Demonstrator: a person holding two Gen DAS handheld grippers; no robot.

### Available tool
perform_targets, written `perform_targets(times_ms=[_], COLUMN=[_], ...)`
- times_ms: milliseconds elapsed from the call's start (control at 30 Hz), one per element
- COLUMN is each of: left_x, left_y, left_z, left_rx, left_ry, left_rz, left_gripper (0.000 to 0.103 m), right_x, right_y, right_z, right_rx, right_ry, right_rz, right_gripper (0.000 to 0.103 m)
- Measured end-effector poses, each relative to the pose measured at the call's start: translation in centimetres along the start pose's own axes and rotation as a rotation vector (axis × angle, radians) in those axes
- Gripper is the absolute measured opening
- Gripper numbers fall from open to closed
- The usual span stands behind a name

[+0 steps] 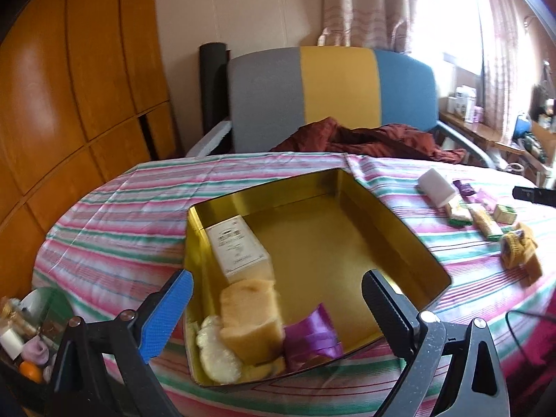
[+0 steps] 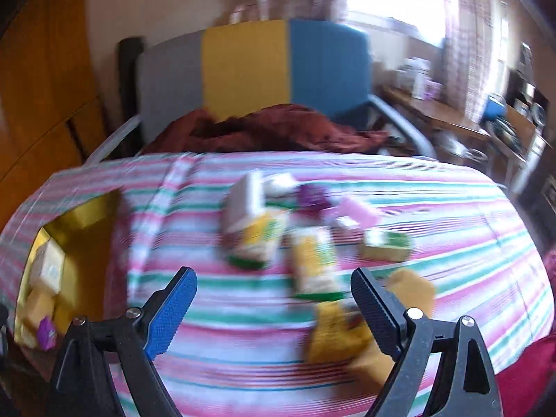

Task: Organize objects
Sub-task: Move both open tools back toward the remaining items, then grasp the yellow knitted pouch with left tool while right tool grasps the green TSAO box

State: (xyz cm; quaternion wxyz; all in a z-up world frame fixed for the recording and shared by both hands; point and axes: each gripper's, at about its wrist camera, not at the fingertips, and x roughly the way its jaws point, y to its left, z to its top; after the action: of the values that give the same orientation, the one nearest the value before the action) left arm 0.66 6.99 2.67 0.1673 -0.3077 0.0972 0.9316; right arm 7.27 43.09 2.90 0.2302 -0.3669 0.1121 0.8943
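Jaws of the left gripper (image 1: 278, 316) are spread wide above the near end of a gold metal tin (image 1: 410, 232), and nothing is gripped between them. One finger is faced with a blue ribbed pad, the other with black ribbed rubber. The tin is rectangular, shallow and shiny inside, and it is set on a table covered by a striped cloth (image 1: 132, 215) in pink, green and white. Along the tin's left wall a cream carton (image 1: 239, 246) with printed text is laid. Just below it, between the fingers, a tan spongy block (image 1: 250, 316) is seen, touched on its left by a pale, crumbly round piece (image 1: 215, 351) and flanked on its right by a glossy purple wrapper (image 1: 312, 337).

The right gripper (image 2: 274, 309) is likewise held wide open and empty, over bare cloth, with the tin at the left edge of its view. Its picture is blurred, so details are uncertain. Beyond its fingertips a loose cluster is spread on the cloth: a white box (image 2: 243, 201), a yellow and green packet (image 2: 312, 260), a small green and yellow cube (image 2: 385, 246) and a pink block (image 2: 358, 212). Against the black finger, partly hidden behind it, a mustard-yellow soft item (image 2: 340, 333) is laid; contact cannot be judged.

Behind the table a chair (image 1: 333, 87) upholstered in grey, yellow and blue panels is placed, with a rumpled rust-red fabric (image 1: 375, 139) on its seat.
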Motion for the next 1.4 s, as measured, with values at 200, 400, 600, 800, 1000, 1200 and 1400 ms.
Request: perform_targets(times_ms=[200,400,600,800,1000,1200,1400], left_x=[0.1,1.1,1.8,4.8,8.0,10.4,12.4], left_y=[-2.4,-5.9,-11.6,-18.3,-24.8,-30.6,-34.4], left_z=[1.7,3.6,5.5,7.0,7.0,5.7,4.9], left_rx=[0.056,0.11,0.216,0.297,0.322,0.341,0.255], left_ry=[-0.016,-0.012,-0.017,0.042,0.167,0.29,0.405], left_rz=[-0.064,-0.137,-0.258,-0.408,-0.568,-0.676,-0.759], left_gripper=[0.098,0.098,0.098,0.094,0.083,0.078,0.079], right_x=[0.7,1.3,2.0,2.6,3.0,3.6,4.2], right_y=[-8.3,-13.9,-14.5,-15.3,-16.3,-17.2,-16.9], right_z=[0.4,-0.9,-1.3,-1.9,-2.3,-2.8,-2.7], right_rx=[0.187,0.45,0.493,0.545,0.591,0.647,0.634], right_ry=[-0.029,-0.018,0.018,0.047,0.059,0.088,0.111], right_rz=[-0.118,-0.1,-0.06,-0.029,-0.023,0.001,0.018], right_gripper=[0.092,0.092,0.092,0.092,0.092,0.092,0.092])
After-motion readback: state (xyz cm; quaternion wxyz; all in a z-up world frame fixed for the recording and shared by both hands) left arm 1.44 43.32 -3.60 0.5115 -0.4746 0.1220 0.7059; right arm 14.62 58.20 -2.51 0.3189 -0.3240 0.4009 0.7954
